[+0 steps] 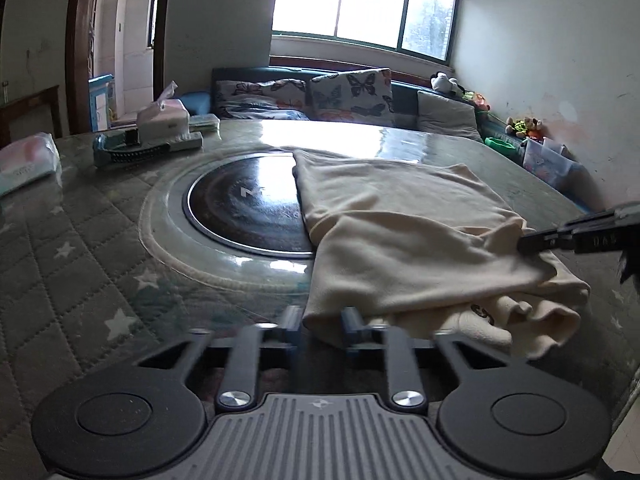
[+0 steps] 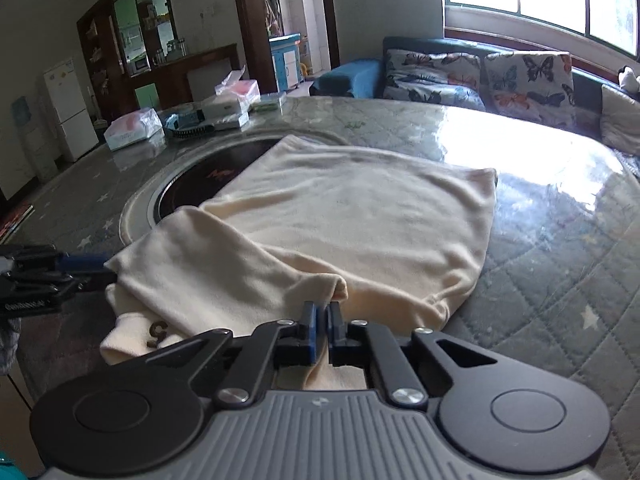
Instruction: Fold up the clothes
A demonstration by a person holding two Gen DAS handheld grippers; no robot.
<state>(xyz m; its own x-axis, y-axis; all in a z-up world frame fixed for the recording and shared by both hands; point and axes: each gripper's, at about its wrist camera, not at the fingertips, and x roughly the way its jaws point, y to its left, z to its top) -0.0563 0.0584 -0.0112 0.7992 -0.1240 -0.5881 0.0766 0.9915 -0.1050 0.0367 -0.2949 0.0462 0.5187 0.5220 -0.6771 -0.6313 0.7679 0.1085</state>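
2 grippers work the near edge of the cream garment (image 2: pixel 352 216), which lies on the round table (image 2: pixel 560 240), partly over its dark centre disc (image 1: pixel 248 208). The right gripper (image 2: pixel 323 320) has its jaws pressed on a raised fold, likely to carry it over. The left gripper (image 1: pixel 322 322) stands with jaws spread around the garment's corner, not yet clamping it.

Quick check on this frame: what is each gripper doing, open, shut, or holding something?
Left gripper: open, its fingers either side of the near corner of the cream garment, not clamped.
Right gripper: shut on a fold of the cream garment.
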